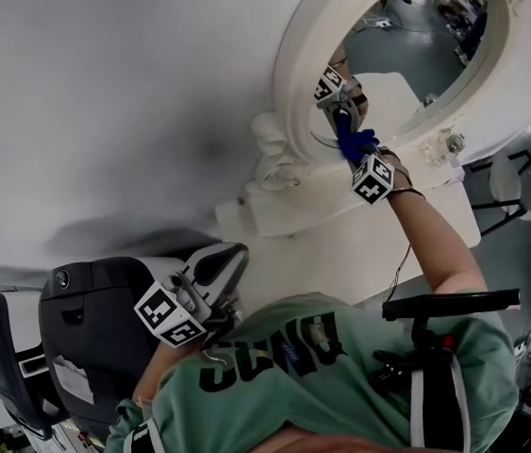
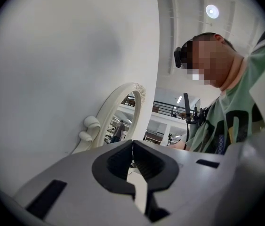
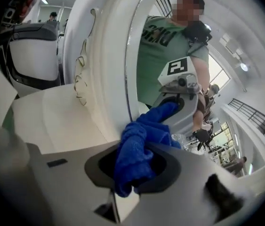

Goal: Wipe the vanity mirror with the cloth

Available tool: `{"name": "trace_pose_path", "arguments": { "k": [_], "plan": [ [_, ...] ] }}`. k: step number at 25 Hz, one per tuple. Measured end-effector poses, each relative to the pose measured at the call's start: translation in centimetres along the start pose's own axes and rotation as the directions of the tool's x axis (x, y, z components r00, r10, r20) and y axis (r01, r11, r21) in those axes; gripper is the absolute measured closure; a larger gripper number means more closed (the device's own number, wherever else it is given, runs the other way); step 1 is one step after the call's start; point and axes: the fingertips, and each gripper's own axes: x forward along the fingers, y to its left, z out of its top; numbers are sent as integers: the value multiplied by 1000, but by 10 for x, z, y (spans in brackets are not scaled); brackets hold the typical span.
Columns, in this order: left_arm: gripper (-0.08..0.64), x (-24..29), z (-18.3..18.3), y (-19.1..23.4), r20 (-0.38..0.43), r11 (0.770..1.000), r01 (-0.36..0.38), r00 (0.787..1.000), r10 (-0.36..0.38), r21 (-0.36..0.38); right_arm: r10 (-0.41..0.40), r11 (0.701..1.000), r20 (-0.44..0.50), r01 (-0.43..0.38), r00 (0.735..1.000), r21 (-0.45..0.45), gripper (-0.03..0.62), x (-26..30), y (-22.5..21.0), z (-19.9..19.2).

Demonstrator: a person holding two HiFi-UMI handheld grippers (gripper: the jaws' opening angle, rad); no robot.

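Note:
The vanity mirror (image 1: 406,55) has a white oval frame (image 1: 293,92) and stands on a white vanity top against the wall. My right gripper (image 1: 345,132) is shut on a blue cloth (image 1: 356,145), which presses against the glass near the frame's lower inner rim. In the right gripper view the blue cloth (image 3: 139,135) bunches out between the jaws of my right gripper (image 3: 134,150), touching the mirror glass (image 3: 170,51), which reflects the gripper. My left gripper (image 1: 210,276) hangs low near my chest, away from the mirror. Seen up close, the left gripper (image 2: 132,144) is shut and holds nothing.
The white vanity top (image 1: 340,243) runs below the mirror, with small carved scrolls (image 1: 270,140) beside the frame. A dark grey chair-like unit (image 1: 86,310) stands at lower left. A white chair (image 1: 520,182) sits at the right. A plain wall (image 1: 105,83) fills the left.

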Motion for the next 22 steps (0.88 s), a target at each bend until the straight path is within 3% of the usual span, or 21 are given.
{"name": "trace_pose_path", "arguments": {
  "k": [3, 9, 11, 13, 15, 17, 20, 22],
  "plan": [
    [548, -4, 1, 1, 11, 1000, -8, 1000, 8, -4, -3, 999, -42, 1, 999, -47, 515, 2, -4, 0],
    [548, -15, 5, -8, 28, 1000, -2, 1000, 1, 6, 27, 1000, -19, -27, 999, 3, 514, -4, 5, 5],
    [548, -21, 10, -11, 43, 1000, -2, 999, 2, 18, 38, 996, 79, -44, 996, 78, 514, -31, 3, 26],
    [548, -26, 16, -12, 57, 1000, -4, 998, 2, 31, -8, 987, 240, -31, 971, 160, 513, -82, -16, 60],
    [548, -31, 20, -12, 68, 999, -5, 998, 3, 40, -123, 971, 407, 26, 905, 237, 512, -151, -54, 97],
    [548, -34, 23, -12, 79, 999, -6, 997, 3, 46, -283, 942, 536, 126, 796, 310, 512, -232, -105, 132],
    [548, -37, 27, -14, 94, 999, -3, 996, -2, 50, -496, 868, 617, 325, 611, 376, 512, -341, -173, 173],
    [548, -36, 27, -16, 102, 999, 4, 995, -9, 50, -574, 815, 621, 447, 534, 369, 512, -383, -199, 194]
  ]
}}
